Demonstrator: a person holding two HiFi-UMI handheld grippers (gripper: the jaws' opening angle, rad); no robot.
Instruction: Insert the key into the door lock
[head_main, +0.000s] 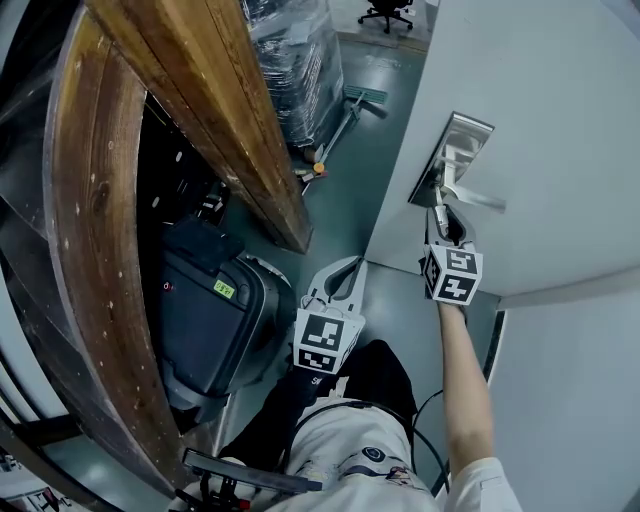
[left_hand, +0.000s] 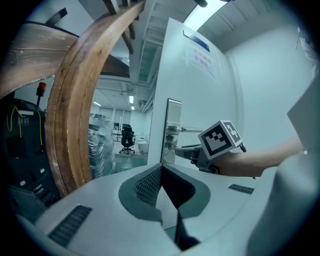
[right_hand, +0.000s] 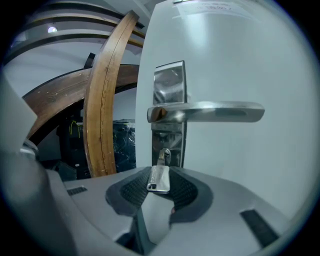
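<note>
- silver key (right_hand: 158, 178) sits clamped in your right gripper (head_main: 444, 224), its blade pointing straight ahead with the tip at the lock plate (right_hand: 169, 82) under the handle (right_hand: 210, 112).
- you can't tell how deep it sits; pushing it home looks still to do.
- your left gripper (left_hand: 160, 172) is empty, jaws together, taking no part.

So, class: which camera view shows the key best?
The right gripper view: the key sits large between the right tongs, tip towards the lock plate. In the other views it cannot be made out.
</note>
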